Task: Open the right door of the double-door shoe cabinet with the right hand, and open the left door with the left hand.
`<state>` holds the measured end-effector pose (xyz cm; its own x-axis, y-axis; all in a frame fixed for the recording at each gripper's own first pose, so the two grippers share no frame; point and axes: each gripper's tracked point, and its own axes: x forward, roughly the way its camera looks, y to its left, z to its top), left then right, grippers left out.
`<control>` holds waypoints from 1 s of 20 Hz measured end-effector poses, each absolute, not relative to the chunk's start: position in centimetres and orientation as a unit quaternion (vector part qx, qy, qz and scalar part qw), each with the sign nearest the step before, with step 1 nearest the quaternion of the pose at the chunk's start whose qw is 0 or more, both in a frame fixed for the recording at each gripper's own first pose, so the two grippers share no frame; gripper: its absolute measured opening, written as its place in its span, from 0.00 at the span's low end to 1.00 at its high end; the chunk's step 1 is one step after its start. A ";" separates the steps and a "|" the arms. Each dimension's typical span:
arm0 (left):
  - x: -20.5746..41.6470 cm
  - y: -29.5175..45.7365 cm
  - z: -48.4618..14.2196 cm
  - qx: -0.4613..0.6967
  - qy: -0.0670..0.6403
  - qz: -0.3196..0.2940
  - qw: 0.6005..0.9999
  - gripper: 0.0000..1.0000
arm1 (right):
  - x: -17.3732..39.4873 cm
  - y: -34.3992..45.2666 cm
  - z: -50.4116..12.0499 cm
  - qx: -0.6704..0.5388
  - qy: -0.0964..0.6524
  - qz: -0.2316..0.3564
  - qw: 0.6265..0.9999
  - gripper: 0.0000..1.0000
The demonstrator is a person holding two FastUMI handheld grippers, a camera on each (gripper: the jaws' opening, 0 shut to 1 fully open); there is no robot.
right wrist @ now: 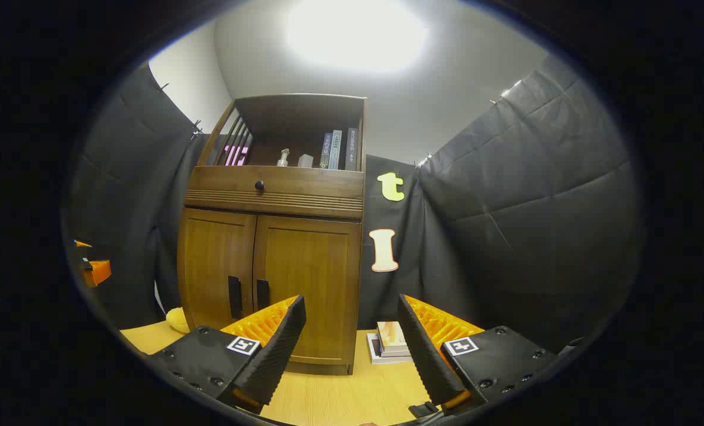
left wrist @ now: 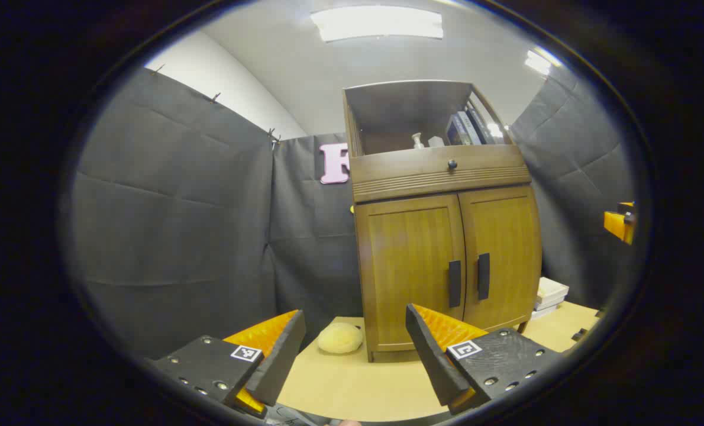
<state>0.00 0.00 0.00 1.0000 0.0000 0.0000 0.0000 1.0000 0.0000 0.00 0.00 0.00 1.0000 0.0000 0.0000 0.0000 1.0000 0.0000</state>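
A wooden shoe cabinet (left wrist: 441, 236) stands on the table with both doors closed. Its left door (left wrist: 408, 269) and right door (left wrist: 503, 254) each carry a dark vertical handle, the left handle (left wrist: 454, 283) beside the right handle (left wrist: 483, 276). In the right gripper view the cabinet (right wrist: 275, 236) sits left of centre, with its left handle (right wrist: 234, 297) and right handle (right wrist: 262, 294) side by side. My left gripper (left wrist: 355, 331) is open, short of the cabinet and low to its left. My right gripper (right wrist: 349, 319) is open too, in front of the right door (right wrist: 307, 290), not touching it.
A drawer with a round knob (left wrist: 452, 164) and an open shelf with books (right wrist: 337, 149) top the cabinet. A yellowish sponge (left wrist: 340, 338) lies left of the base. Stacked books (right wrist: 390, 342) lie to the right. The wooden tabletop (left wrist: 358, 384) extends in front.
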 end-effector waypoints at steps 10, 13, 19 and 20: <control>1.8 -0.9 0.6 0.007 -0.003 -0.009 1.000 0.98 | 1.7 0.2 -1.1 0.007 0.016 0.001 1.000 0.96; 1.8 -1.0 0.4 0.003 -0.003 -0.012 1.000 1.00 | 2.0 0.4 -1.3 0.011 0.020 0.000 1.000 0.96; 1.8 -0.3 0.4 0.003 -0.004 -0.005 1.000 0.98 | 3.3 1.5 -1.5 0.017 0.023 0.007 1.000 0.96; 1.6 0.0 0.5 0.002 -0.005 -0.001 1.000 1.00 | 3.6 1.6 -1.4 0.016 0.022 0.007 1.000 0.97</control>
<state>1.61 -0.04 0.50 1.0000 -0.0028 0.0093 0.0028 1.0000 0.0039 3.63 1.60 -1.35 0.9989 0.0147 -0.0438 -0.0132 0.9994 0.0327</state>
